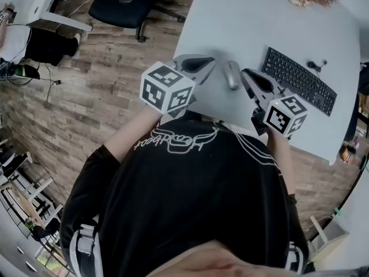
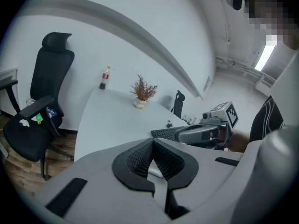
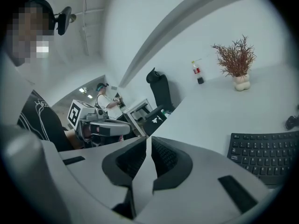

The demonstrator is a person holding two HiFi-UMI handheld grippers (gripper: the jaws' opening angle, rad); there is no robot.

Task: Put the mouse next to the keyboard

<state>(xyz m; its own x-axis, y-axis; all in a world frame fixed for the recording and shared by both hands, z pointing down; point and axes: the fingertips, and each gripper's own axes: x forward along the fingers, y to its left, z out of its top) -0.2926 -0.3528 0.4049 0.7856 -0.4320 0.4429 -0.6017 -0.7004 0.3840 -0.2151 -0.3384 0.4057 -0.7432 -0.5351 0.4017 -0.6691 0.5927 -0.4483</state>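
Left gripper (image 1: 211,63) and right gripper (image 1: 244,73) each have their jaws closed together on nothing, one just to either side of the grey mouse (image 1: 232,74). That mouse lies on the white table (image 1: 242,22), near the black keyboard's (image 1: 298,79) left end but apart from it.

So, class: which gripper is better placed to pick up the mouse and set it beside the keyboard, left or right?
Probably the right gripper: its tip is beside the mouse and on the side of the keyboard. The left gripper would have to reach across. Both are shut and empty.
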